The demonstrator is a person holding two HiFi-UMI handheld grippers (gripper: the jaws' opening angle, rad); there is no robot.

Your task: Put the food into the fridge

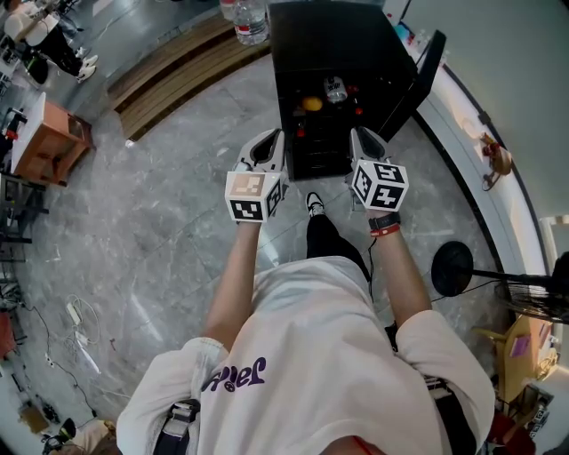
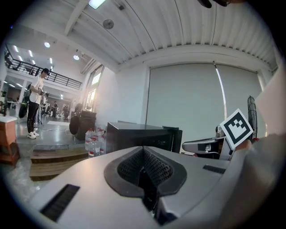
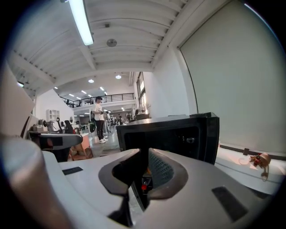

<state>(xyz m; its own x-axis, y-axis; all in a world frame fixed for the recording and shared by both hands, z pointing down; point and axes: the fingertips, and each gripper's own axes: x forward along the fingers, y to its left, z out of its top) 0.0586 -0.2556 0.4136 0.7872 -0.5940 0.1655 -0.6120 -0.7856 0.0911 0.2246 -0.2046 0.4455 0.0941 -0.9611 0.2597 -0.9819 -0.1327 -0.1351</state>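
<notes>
A small black fridge (image 1: pixel 338 44) stands on the floor ahead of me with its door (image 1: pixel 418 80) swung open to the right. Inside it I see an orange (image 1: pixel 312 104), a pale jar or can (image 1: pixel 335 89) and small red items. My left gripper (image 1: pixel 271 140) is held in front of the fridge's left side, its pads together and empty; in the left gripper view (image 2: pixel 144 156) the fridge (image 2: pixel 138 136) lies just past them. My right gripper (image 1: pixel 360 138) hovers before the opening. Its jaws (image 3: pixel 144 161) stand a narrow slit apart with nothing between them.
Water bottles (image 1: pixel 249 18) stand behind the fridge beside a wooden pallet (image 1: pixel 173 71). A white ledge (image 1: pixel 476 169) runs along the right, and a floor fan (image 1: pixel 498 280) stands near my right side. An orange stand (image 1: pixel 49 138) is far left. A person (image 2: pixel 35 105) stands far off.
</notes>
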